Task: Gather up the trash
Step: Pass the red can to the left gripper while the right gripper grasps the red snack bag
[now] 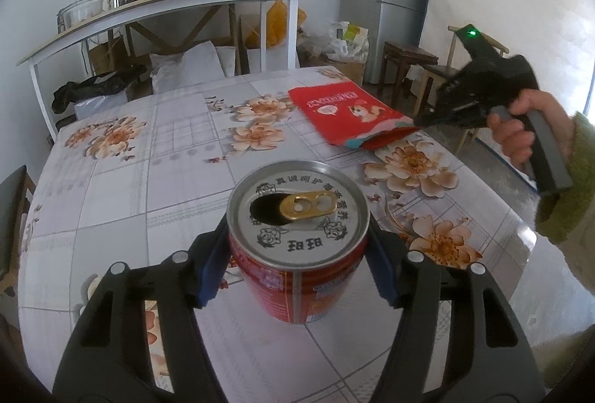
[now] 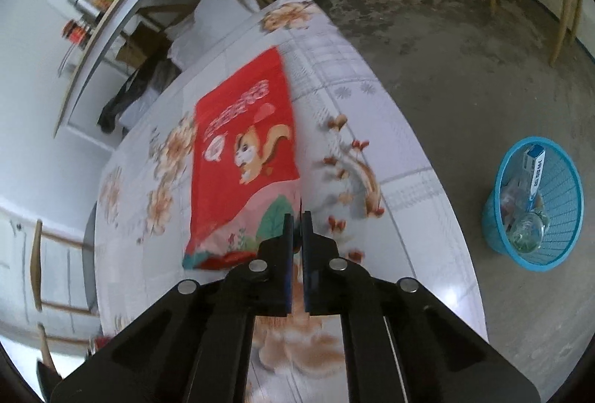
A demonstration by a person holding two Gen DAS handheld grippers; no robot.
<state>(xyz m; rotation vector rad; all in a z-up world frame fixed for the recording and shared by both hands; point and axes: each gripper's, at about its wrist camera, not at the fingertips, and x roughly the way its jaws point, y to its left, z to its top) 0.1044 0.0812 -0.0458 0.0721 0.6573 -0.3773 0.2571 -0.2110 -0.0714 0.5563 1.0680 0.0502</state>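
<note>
Gripper on our left (image 1: 299, 254) straddles a red can (image 1: 297, 246) standing upright on the table (image 1: 156, 157); the blue pads (image 1: 212, 265) sit at its sides, but we cannot tell whether they press it. Our right gripper (image 2: 297, 228) has its jaws together on the near corner of a red bag (image 2: 245, 157) — the pinched edge itself is hidden between the pads. From the left view we see the hand (image 1: 520, 131) on its handle. A blue basket (image 2: 557, 187) stands on the floor — its contents are hard to make out.
</note>
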